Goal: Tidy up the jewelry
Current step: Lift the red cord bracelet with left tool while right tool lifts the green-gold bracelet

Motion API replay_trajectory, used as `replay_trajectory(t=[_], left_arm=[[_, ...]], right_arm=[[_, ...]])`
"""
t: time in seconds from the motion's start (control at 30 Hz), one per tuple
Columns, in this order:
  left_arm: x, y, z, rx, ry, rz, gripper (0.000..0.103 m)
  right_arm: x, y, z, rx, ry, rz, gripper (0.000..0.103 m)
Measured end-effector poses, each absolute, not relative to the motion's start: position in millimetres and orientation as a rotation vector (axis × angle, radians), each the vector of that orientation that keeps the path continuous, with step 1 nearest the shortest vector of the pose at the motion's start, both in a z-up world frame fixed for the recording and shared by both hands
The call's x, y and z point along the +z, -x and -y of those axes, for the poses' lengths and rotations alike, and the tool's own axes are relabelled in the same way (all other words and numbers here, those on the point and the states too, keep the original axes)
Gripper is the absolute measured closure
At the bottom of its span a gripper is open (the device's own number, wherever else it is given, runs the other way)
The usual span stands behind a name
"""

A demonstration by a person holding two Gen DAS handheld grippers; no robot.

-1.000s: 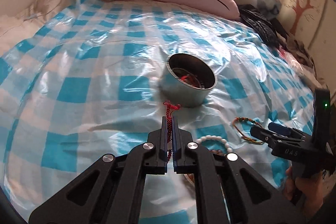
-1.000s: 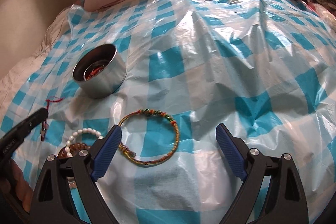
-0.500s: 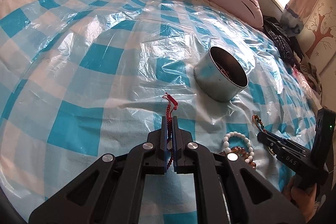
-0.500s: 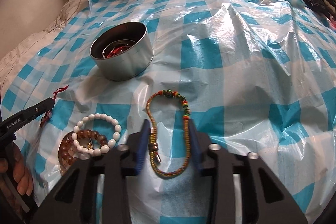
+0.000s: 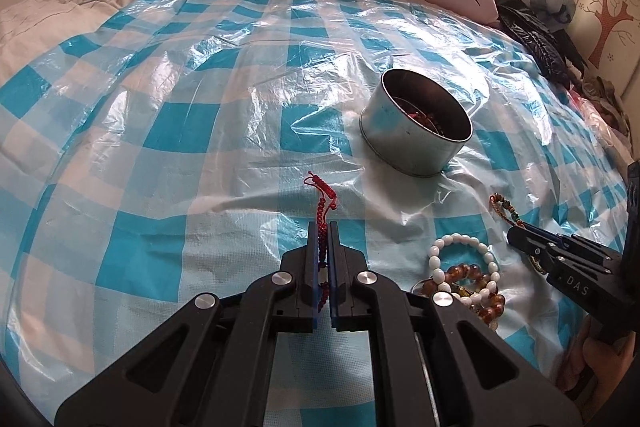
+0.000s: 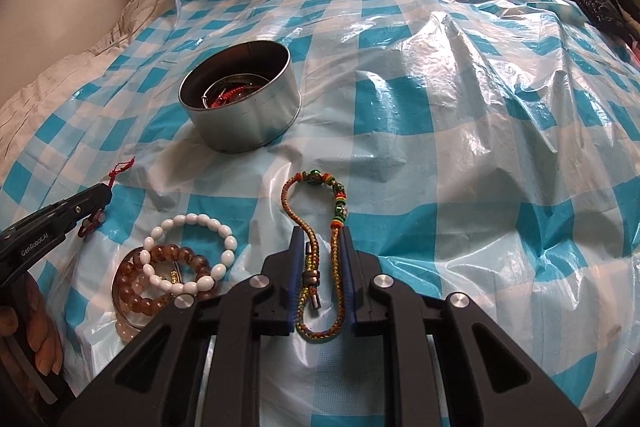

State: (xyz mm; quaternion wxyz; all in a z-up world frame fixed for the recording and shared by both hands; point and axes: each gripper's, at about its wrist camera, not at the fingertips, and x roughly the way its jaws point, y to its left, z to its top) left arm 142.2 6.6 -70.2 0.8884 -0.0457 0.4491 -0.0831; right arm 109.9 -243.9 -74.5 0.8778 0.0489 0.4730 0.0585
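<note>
Pinching the limp red cord bracelet, left gripper stayed clamped; right gripper had just closed around the floppy woven bracelet on plastic sheet, near tin; grip both strands mid-loop.

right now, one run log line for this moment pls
left gripper: shut on red cord bracelet | right gripper: jaws just closing on braided bracelet | tin: holds jewelry | next: likely tin

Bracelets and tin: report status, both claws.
Left claw shut on red cord bracelet. Right claw just closed around braided bracelet. Tin open, path clear.
</note>
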Motion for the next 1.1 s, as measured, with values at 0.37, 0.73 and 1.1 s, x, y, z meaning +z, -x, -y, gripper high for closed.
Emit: replay_trajectory(t=[0.37, 0.73, 1.1], left_arm=[[-79, -147, -8, -0.156, 0.089, -0.983, 0.098], [-59, -133, -3, -0.191, 0.064, -0.866, 0.101], [-52, -130, -24, -0.223, 0.189, -0.822, 0.101]], right_arm=[[-81, -114, 240, 0.087, -0.058, -1.020, 0.079], [-66, -105, 242, 0.083, -0.063, -0.935, 0.090], [-45, -92, 239, 0.097, -0.058, -0.816, 0.090]])
